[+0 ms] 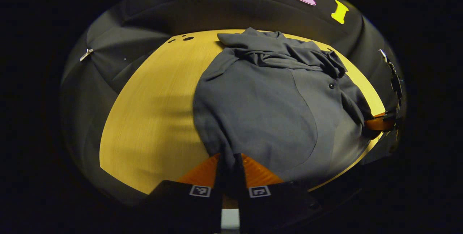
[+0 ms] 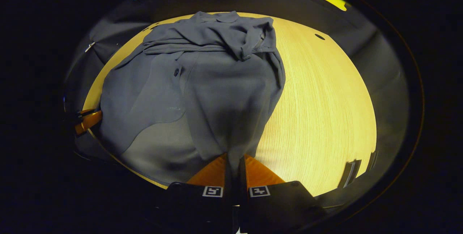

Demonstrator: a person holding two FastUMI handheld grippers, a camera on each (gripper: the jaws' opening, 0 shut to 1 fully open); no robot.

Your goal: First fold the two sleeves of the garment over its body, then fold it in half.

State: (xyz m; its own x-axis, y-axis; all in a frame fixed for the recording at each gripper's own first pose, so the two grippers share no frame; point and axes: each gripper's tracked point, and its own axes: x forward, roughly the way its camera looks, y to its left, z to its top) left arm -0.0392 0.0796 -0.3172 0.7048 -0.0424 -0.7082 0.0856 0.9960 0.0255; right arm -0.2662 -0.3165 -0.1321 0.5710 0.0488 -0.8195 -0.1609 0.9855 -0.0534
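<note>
I have both left tongs (image 1: 229, 165) and right tongs (image 2: 235, 165) clenched on the near hem of the garment (image 1: 260, 111), lying on the worktop (image 1: 152, 118). Sleeves look folded in; half-fold remains.

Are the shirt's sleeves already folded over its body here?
Folded over, loosely: the sleeves lie bunched across the upper shirt, not spread on the table. Both grippers pinch its near hem.

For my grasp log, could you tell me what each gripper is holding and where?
Both hold the grey garment at its near hem: left gripper and right gripper, one at each corner.
</note>
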